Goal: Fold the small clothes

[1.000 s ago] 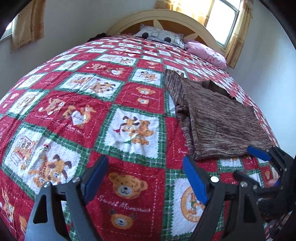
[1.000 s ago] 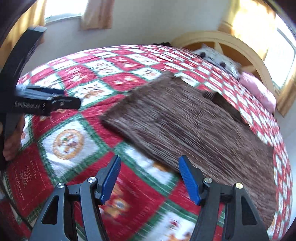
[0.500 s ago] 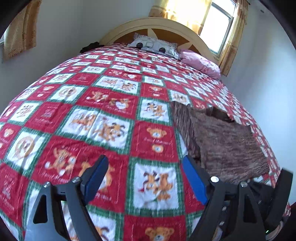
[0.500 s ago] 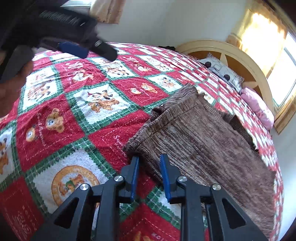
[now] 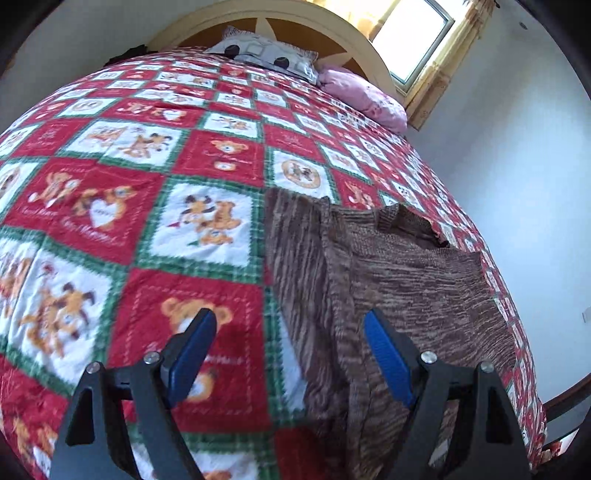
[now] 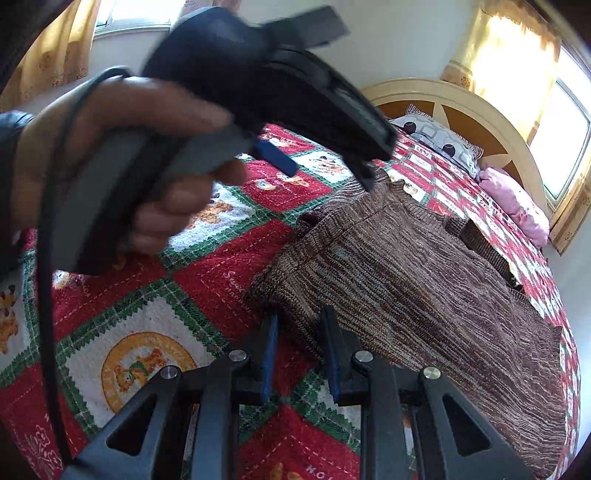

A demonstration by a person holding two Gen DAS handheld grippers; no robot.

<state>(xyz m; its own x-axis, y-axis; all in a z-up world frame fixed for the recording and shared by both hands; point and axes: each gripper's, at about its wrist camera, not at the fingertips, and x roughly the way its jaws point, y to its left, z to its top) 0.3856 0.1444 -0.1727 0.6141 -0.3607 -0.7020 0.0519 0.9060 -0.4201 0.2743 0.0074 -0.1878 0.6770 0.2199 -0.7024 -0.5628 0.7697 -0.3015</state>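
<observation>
A brown knitted garment [image 5: 399,273] lies flat on the red patchwork bedspread [image 5: 147,206], its left sleeve folded in. My left gripper [image 5: 291,350] is open above the garment's left edge, near its bottom. In the right wrist view the garment [image 6: 399,273] spreads ahead. My right gripper [image 6: 297,336] has its jaws narrowed around the garment's near bottom corner, with fabric between the blue pads. The left gripper [image 6: 325,162], held in a hand, hovers above the garment's far left side.
A curved wooden headboard [image 5: 332,40] stands at the far end with a grey patterned pillow [image 5: 269,55] and a pink pillow [image 5: 362,96]. A sunlit window [image 5: 410,33] is at the far right. The bed's right edge [image 5: 517,332] drops beside a white wall.
My left gripper has moved right and forward over the garment's left edge. My right gripper stays narrowed on the bottom corner, and the corner has shifted slightly.
</observation>
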